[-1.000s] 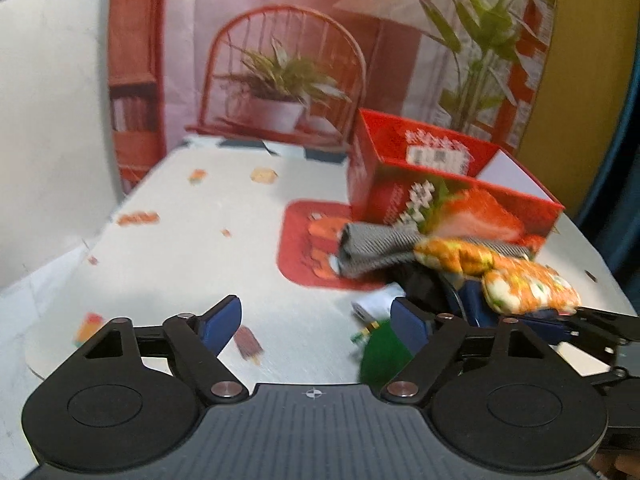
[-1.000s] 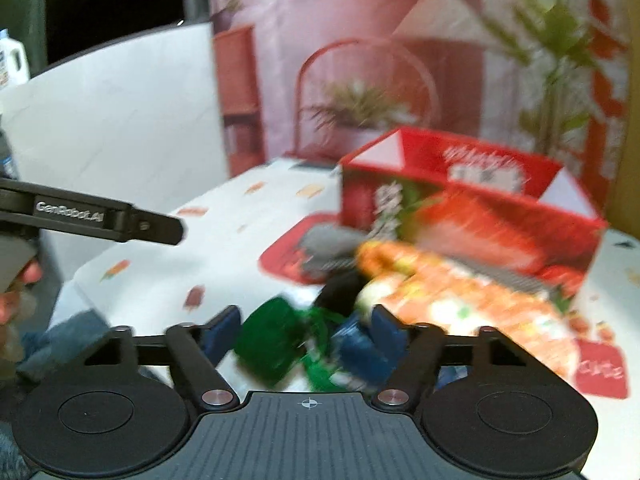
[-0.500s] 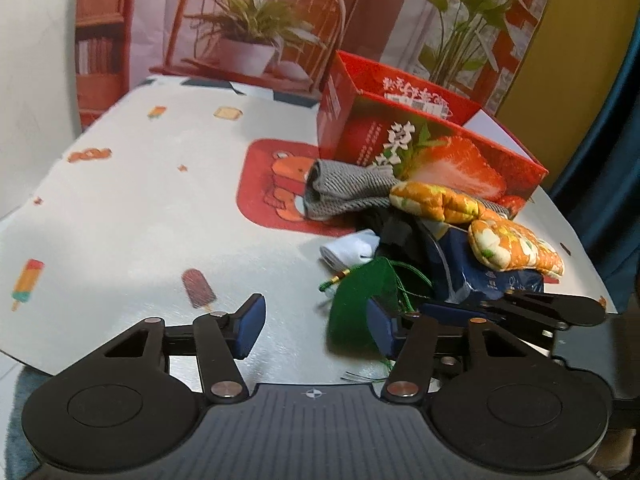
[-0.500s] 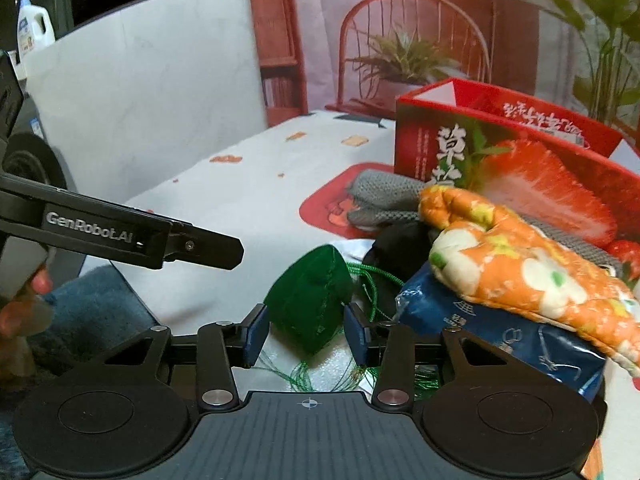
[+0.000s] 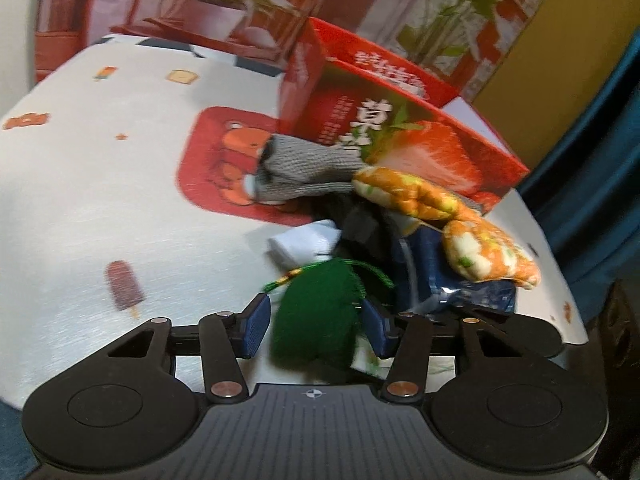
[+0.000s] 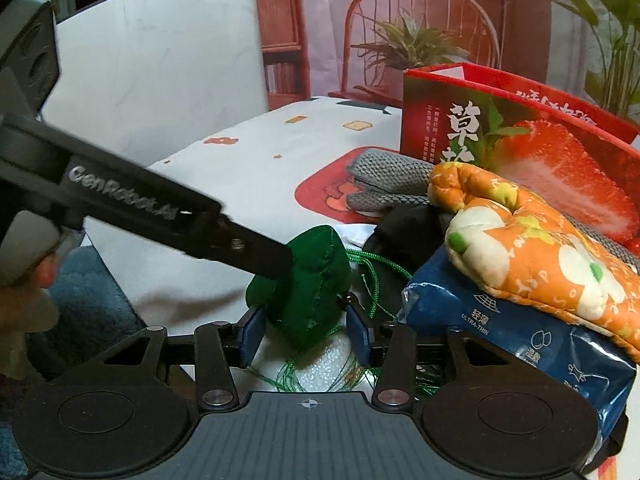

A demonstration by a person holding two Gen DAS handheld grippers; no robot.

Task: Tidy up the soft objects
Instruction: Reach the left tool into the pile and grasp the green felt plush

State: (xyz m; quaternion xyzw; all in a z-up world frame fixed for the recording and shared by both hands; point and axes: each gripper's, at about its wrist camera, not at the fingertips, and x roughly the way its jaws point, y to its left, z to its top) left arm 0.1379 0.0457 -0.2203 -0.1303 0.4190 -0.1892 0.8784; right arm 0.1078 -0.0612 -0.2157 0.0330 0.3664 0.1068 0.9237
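A green fabric pouch (image 5: pixel 316 320) with a green cord lies at the near edge of a pile of soft things. My left gripper (image 5: pixel 316 326) straddles it, its jaws closing with a thin gap still showing at each pad. In the right wrist view the same pouch (image 6: pixel 312 280) sits between the pads of my right gripper (image 6: pixel 306 334), which touch both its sides while the jaws ease open slightly. One left finger (image 6: pixel 160 216) reaches the pouch's upper left. Behind lie an orange floral mitt (image 6: pixel 540 248), a blue packet (image 6: pixel 500 320), a grey knitted piece (image 5: pixel 308 168), a white sock (image 5: pixel 304 244) and something black (image 6: pixel 404 228).
An open red strawberry box (image 5: pixel 400 128) stands just behind the pile on the white patterned table (image 5: pixel 100 200). A white panel (image 6: pixel 160 80) rises along the table's left side. A person's hand (image 6: pixel 24 260) shows at the far left. Blue curtain hangs on the right.
Both grippers have come down and closer to the pile. The green pouch, earlier ahead of the left fingers, now sits between them, and the left jaws have narrowed.
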